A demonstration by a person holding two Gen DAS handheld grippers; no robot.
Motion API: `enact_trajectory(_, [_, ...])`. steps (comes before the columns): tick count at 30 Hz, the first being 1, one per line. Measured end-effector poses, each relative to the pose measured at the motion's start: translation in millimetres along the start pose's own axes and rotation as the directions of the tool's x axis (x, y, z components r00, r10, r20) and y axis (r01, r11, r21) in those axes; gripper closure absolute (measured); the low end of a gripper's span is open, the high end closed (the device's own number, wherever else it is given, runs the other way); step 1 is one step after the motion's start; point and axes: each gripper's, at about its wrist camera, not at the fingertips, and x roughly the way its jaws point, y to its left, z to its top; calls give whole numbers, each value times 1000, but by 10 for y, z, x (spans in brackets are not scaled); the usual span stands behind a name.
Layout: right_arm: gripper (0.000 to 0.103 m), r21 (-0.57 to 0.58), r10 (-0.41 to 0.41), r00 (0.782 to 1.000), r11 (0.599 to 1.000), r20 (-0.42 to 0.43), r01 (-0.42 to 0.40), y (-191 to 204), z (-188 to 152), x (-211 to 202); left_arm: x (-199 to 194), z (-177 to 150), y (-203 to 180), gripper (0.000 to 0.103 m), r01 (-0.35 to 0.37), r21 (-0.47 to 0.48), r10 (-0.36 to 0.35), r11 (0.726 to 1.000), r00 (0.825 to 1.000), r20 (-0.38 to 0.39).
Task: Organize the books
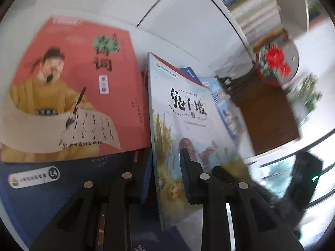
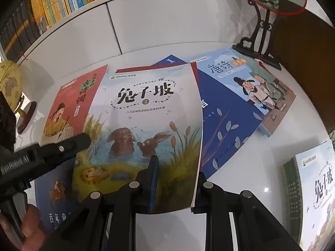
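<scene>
Gripping the rabbit book (image 2: 146,113) — both claws, left claw (image 1: 167,167) and right claw (image 2: 175,173), nearly shut on its cover.

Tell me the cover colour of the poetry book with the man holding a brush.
Salmon red; the poetry book shows best in the left wrist view.

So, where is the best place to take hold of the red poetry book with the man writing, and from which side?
Probably the red poetry book is best gripped at its bare far-left corner, coming in from the globe side. It lies flat on the white table, and the rabbit book overlaps its right edge, so a thin edge pinch there looks freest.
</scene>
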Motion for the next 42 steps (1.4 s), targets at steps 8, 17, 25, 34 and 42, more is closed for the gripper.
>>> enact_trajectory(8, [82, -79, -42, 995, 996, 95, 49, 191, -22, -193, -38, -61, -211, 81, -63, 125, 57, 990, 997, 49])
enact_trajectory(17, [82, -237, -129, 969, 955, 209, 178, 396, -110, -542, -83, -198, -361, 81, -3, 149, -6, 989, 998, 60])
enact_trajectory(25, [82, -230, -142, 967, 955, 211, 190, 263, -276, -742, -231, -287, -563, 81, 24, 175, -41, 984, 995, 95])
enact_trajectory(34, [82, -161, -165, 974, 969, 153, 189, -50, -336, -758, -75, -380, -635, 81, 47, 187, -54, 981, 998, 33])
enact_trajectory(42, [79, 46, 72, 997, 996, 4, -72, -595, -471, -391, 173, -436, -401, 82, 62, 151, -52, 987, 996, -67])
